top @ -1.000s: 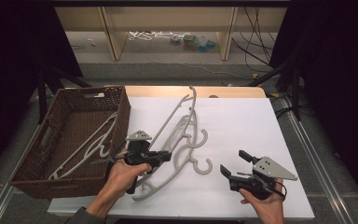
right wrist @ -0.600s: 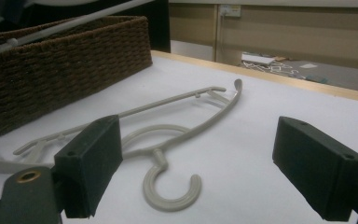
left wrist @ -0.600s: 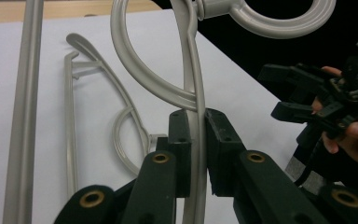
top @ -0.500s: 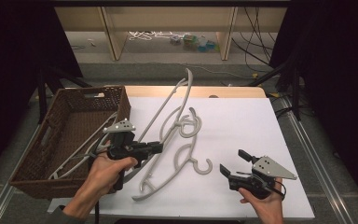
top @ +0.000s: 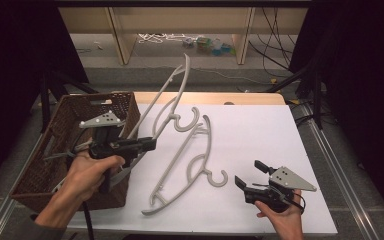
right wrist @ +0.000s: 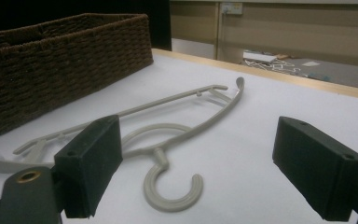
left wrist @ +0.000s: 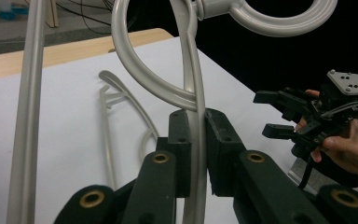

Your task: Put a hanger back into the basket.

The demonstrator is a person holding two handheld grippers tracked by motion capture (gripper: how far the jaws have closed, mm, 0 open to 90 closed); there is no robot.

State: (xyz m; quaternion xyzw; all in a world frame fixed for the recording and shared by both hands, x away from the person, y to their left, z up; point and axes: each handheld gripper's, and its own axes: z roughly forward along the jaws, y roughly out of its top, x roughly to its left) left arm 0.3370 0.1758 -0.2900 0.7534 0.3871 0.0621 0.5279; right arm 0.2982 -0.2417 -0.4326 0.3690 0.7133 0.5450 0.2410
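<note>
Your left gripper [top: 147, 144], clamped on grey hanger [top: 172, 92], has risen and shifted left toward wicker basket [top: 70, 125]. Hanger, earlier flat on desk [top: 260, 135] beside second hanger [top: 190, 165], now lifted clear, tilted steeply, far end pointing up and away.

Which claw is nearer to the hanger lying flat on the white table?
Right. The right claw sits open just beside the hook of the flat hanger, not touching it. The left claw is raised by the basket, shut on another hanger.
</note>
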